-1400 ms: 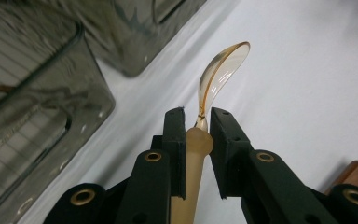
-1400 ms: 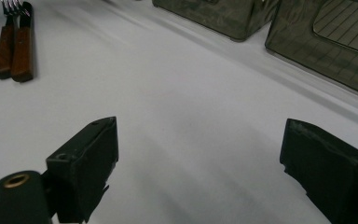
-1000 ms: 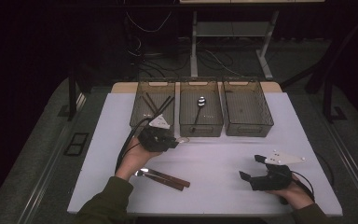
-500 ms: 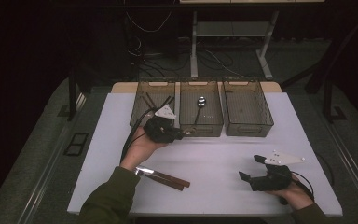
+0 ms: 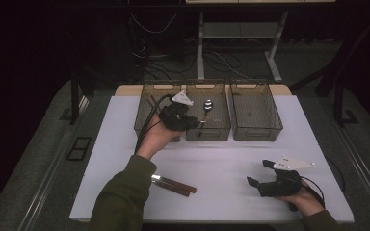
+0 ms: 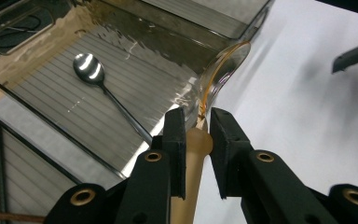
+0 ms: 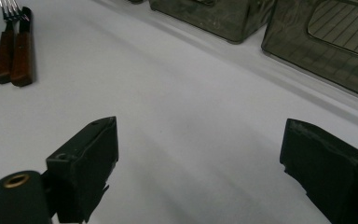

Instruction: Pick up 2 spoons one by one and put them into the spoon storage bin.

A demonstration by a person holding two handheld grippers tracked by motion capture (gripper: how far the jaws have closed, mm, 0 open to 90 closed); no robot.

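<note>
The left gripper (image 6: 197, 122), pinching a clear plastic spoon (image 6: 223, 65) by its handle, should carry it fully over the middle bin (image 6: 42, 135) beside the steel spoon (image 6: 89, 70) before releasing, while the right gripper (image 7: 200, 163) rests wide open

The white table cover (image 5: 231, 168) is glowing pale under the lights. Three smoky, see-through bins (image 5: 255, 110) are showing ribbed grey floors. A silver spoon (image 6: 103, 86) is glinting in the middle one. The amber-tinted clear plastic spoon (image 6: 219, 74) is catching light between black jaws. Brown wooden handles (image 7: 11, 51) are lying beside an olive-green sleeve (image 5: 123, 197).
</note>
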